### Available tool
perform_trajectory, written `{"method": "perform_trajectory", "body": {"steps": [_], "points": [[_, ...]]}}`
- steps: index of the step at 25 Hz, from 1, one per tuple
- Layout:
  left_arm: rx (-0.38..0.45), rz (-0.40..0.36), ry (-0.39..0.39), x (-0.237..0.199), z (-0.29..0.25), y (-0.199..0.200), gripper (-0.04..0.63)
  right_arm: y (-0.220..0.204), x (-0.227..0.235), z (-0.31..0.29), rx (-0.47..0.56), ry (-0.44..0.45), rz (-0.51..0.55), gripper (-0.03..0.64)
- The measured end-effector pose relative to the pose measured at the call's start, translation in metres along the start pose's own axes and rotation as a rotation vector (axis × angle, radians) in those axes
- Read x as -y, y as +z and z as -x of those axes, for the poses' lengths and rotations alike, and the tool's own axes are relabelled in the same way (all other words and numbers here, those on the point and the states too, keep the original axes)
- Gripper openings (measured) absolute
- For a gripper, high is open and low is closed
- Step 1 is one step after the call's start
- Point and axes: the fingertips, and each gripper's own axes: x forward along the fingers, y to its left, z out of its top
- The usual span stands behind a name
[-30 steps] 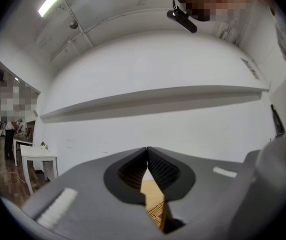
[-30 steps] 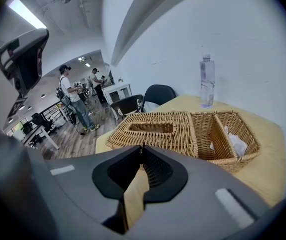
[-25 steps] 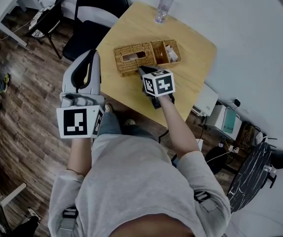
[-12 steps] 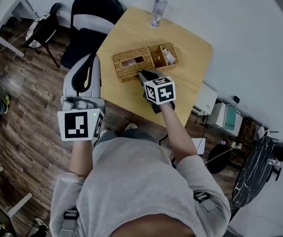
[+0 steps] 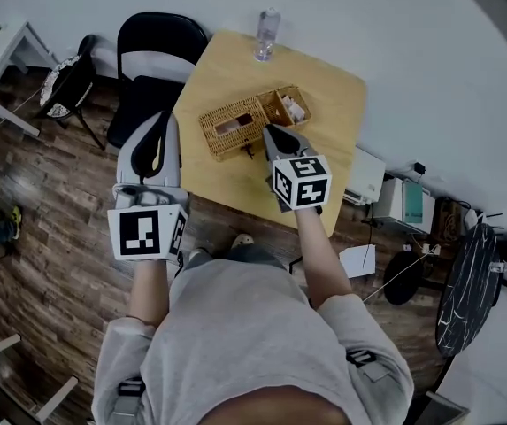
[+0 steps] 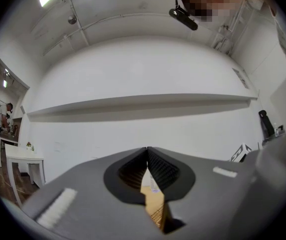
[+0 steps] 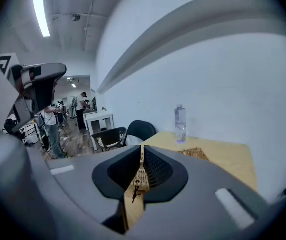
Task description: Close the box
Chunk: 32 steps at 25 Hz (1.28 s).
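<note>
A wicker box (image 5: pixel 290 104) stands open on the wooden table (image 5: pixel 324 82), with its wicker lid (image 5: pixel 229 128) lying flat to its left. My right gripper (image 5: pixel 269 132) hovers at the front edge where lid and box meet. Its jaws are closing, with the tips nearly together. In the right gripper view, the right gripper (image 7: pixel 142 151) shows the wicker lid (image 7: pixel 139 176) and a small dark latch (image 7: pixel 135 190) through the slit between the jaws. I cannot tell whether the pads touch the lid. My left gripper (image 5: pixel 161 120) is shut and empty, held off the table's left edge. In the left gripper view, the left gripper (image 6: pixel 147 153) points at the white wall.
A clear water bottle (image 5: pixel 266 23) stands at the table's far edge and also appears in the right gripper view as the bottle (image 7: pixel 179 124). A black chair (image 5: pixel 157 56) is at the table's left. A white appliance (image 5: pixel 369 175) sits on the floor to the right.
My right gripper has slid a little to the right along the lid's front edge, toward the box. The head camera has pulled back. The left gripper has barely moved.
</note>
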Motion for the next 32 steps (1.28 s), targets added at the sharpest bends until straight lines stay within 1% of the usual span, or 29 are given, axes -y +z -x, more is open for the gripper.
{"method": "perform_trajectory", "body": {"steps": [5,17,24,32], "points": [[0.012,0.013,-0.043,0.005,-0.002,0.003,0.058,0.031,-0.001,0.029,0.104,-0.055,0.000,0.023],[0.042,0.022,-0.110,0.013,0.005,0.018,0.058,0.098,-0.016,0.095,0.313,-0.144,0.083,0.025],[0.050,0.021,-0.134,0.014,0.013,0.022,0.058,0.122,-0.030,0.125,0.392,-0.175,0.119,0.025],[0.056,0.018,-0.142,0.011,0.023,0.026,0.058,0.141,-0.045,0.155,0.459,-0.207,0.147,0.025]]}}
